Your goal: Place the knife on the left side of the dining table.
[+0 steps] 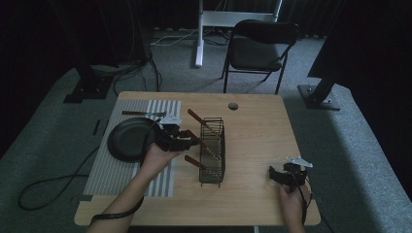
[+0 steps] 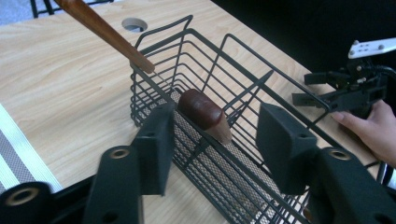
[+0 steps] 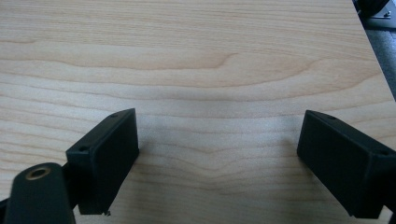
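Wire basket [image 2: 243,154] holding wooden-handled utensils [image 2: 203,112], perhaps knives. Left tongs [image 2: 212,140] half open around one handle, untouching. Right tongs [image 3: 217,154] wide, empty. Wooden tabletop [image 1: 252,131]; dim room, chair [image 1: 257,48].

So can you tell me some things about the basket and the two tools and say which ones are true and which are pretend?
1. The left tool has a brown wooden handle between its jaws. True; whether the pads press on it cannot be told.
2. The wire basket is lying tipped on its side. False: it stands upright on the wooden table.
3. The right tool holds a spoon. False: its jaws are open over bare table.
4. A dark plate lies on the striped mat. True.
5. The chair is on top of the table. False: it stands on the floor beyond it.
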